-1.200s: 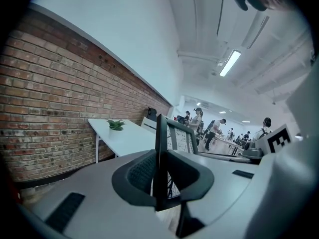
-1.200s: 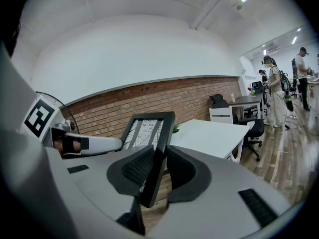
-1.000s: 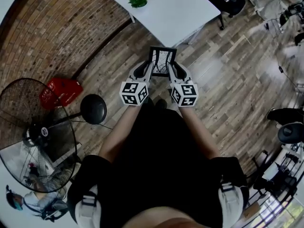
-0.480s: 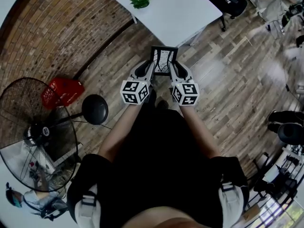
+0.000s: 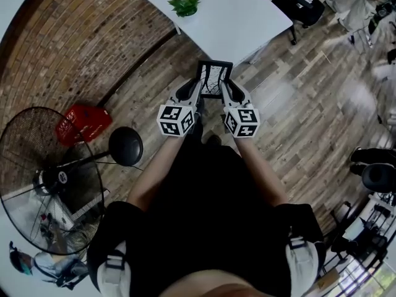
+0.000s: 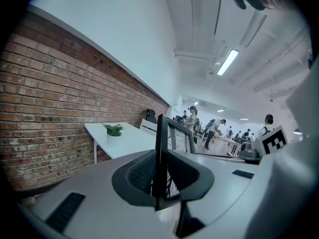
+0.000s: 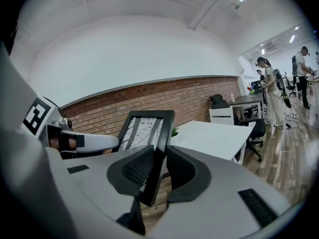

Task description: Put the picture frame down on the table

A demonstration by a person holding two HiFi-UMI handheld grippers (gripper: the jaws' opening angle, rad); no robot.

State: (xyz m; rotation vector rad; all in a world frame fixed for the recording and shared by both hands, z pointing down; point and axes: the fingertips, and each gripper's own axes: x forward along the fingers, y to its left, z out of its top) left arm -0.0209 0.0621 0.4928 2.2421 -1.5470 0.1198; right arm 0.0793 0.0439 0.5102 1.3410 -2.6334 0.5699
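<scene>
- Plainly, the carrying step is in hand: the picture frame (image 5: 214, 78) hangs in the air at the centre of the head view. It is over the wooden floor (image 5: 291, 104), just short of the white worktop (image 5: 247, 23) in the upper middle and not yet above it.
- The left gripper (image 5: 193, 93) pinches the picture frame's left edge. In the left gripper view that thin black edge stands upright between the two dark pads, both pressed on it.
- The right gripper (image 5: 226, 93) pinches the right edge the same way, its pads closed on the black moulding.
- The next move, as I judge it, calls for bringing the picture frame forward over the worktop and lowering both sides evenly until it rests. Only then should the jaws spread. Bare white surface lies to the right of the small green plant (image 5: 185, 5) near the worktop's upper left corner.
- The picture frame is a slim black rectangle, taller than wide, holding a pale print with dark branching lines. It looks rigid and light.
</scene>
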